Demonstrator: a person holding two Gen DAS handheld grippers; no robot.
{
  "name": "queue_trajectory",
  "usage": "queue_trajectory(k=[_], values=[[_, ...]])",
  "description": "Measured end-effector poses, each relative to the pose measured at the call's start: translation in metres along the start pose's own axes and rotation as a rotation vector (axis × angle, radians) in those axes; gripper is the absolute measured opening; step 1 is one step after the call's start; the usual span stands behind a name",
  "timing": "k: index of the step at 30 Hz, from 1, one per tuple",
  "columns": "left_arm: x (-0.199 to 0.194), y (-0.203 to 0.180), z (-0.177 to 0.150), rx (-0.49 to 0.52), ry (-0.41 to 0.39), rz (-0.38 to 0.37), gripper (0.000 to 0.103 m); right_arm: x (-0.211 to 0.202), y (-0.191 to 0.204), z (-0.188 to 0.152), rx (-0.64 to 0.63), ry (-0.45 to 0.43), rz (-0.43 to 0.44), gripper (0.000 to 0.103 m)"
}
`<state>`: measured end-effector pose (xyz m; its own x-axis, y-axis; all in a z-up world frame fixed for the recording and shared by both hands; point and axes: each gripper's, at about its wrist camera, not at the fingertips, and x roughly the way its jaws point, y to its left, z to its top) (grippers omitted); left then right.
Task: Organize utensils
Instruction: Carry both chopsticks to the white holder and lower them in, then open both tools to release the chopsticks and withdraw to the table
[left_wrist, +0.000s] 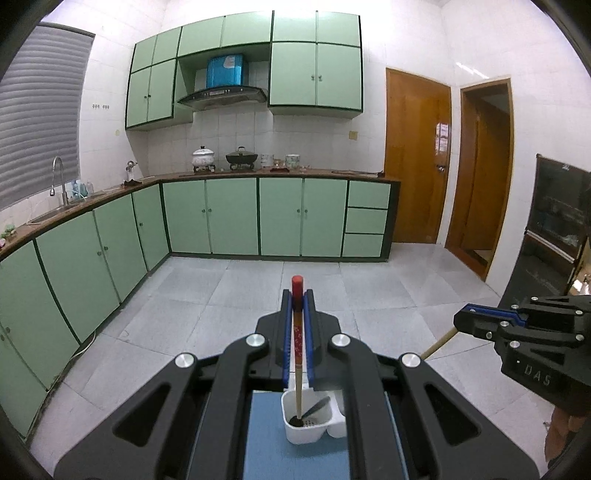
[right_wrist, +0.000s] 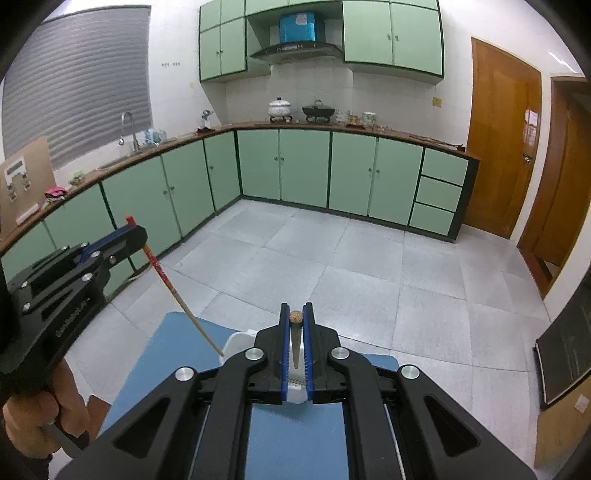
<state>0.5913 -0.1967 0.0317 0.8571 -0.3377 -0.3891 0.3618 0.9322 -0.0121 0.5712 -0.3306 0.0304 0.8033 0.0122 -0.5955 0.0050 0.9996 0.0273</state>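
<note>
Both grippers' fingers (left_wrist: 297, 295) (right_wrist: 296, 314) clamp chopsticks (left_wrist: 297, 332) (right_wrist: 296, 347); right gripper (left_wrist: 458, 320) reads "DAS".

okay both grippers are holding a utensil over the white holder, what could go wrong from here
The left gripper pinches the red-topped chopstick only near its top, so the long shaft could swing and miss the white holder. The right gripper holds a wooden-handled utensil close by; the two could collide, or nudge the holder on the blue mat.
</note>
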Motion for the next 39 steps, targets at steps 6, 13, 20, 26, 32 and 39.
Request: queue_trajectory(k=[6, 13, 20, 26, 32, 39], values=[[0.048, 0.006, -0.03, -0.013, 0.056, -0.005, 0.005, 0.053, -0.013, -0.019, 0.016, 0.063, 0.0, 0.006], [0.072, 0.01, -0.063, -0.004, 0.117, 0.001, 0.006, 0.08, -0.018, -0.047, 0.024, 0.114, 0.002, 0.007], [0.053, 0.011, -0.063, 0.004, 0.104, 0.016, 0.032, 0.067, -0.021, -0.05, 0.025, 0.104, -0.003, 0.01], [0.0, 0.016, -0.051, 0.017, 0.049, 0.03, 0.04, 0.03, -0.019, -0.05, 0.015, 0.058, -0.007, 0.01], [-0.065, 0.02, -0.06, 0.029, 0.034, 0.067, 0.051, -0.03, -0.009, -0.069, 0.002, -0.031, -0.012, 0.014], [-0.143, 0.021, -0.114, 0.016, 0.052, 0.052, 0.063, -0.105, 0.006, -0.13, 0.03, -0.131, -0.011, 0.033]])
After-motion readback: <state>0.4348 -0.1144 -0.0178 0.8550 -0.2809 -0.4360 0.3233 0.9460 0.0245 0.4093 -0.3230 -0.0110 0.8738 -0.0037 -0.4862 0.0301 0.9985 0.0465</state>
